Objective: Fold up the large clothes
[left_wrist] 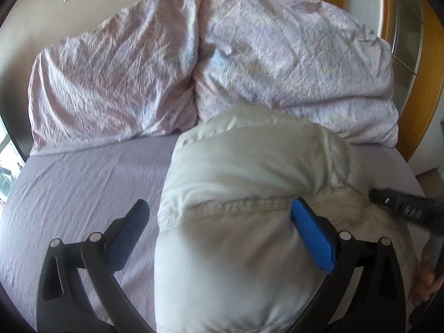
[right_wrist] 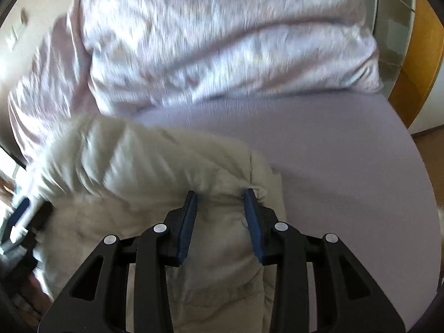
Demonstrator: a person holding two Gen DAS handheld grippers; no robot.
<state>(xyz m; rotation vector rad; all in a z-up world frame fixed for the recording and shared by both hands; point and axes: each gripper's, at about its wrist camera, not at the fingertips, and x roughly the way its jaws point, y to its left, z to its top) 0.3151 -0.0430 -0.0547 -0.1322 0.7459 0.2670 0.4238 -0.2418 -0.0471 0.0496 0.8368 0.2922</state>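
Observation:
A cream padded jacket (left_wrist: 249,166) lies bunched on the lilac bed sheet (left_wrist: 83,183). My left gripper (left_wrist: 222,208) is wide open, with the jacket's folded bulk between its blue pads; the right pad (left_wrist: 313,238) touches the fabric, the left pad (left_wrist: 130,233) stands apart over the sheet. In the right wrist view the jacket (right_wrist: 138,166) shows a furry trim at the left. My right gripper (right_wrist: 220,194) is part-closed with a bunched fold of jacket fabric between its fingertips. The view is blurred.
A crumpled pink patterned duvet (left_wrist: 222,63) is heaped at the back of the bed, also in the right wrist view (right_wrist: 208,41). A wooden frame (left_wrist: 427,83) stands at the right. The right gripper's body (left_wrist: 402,208) shows in the left wrist view at the right.

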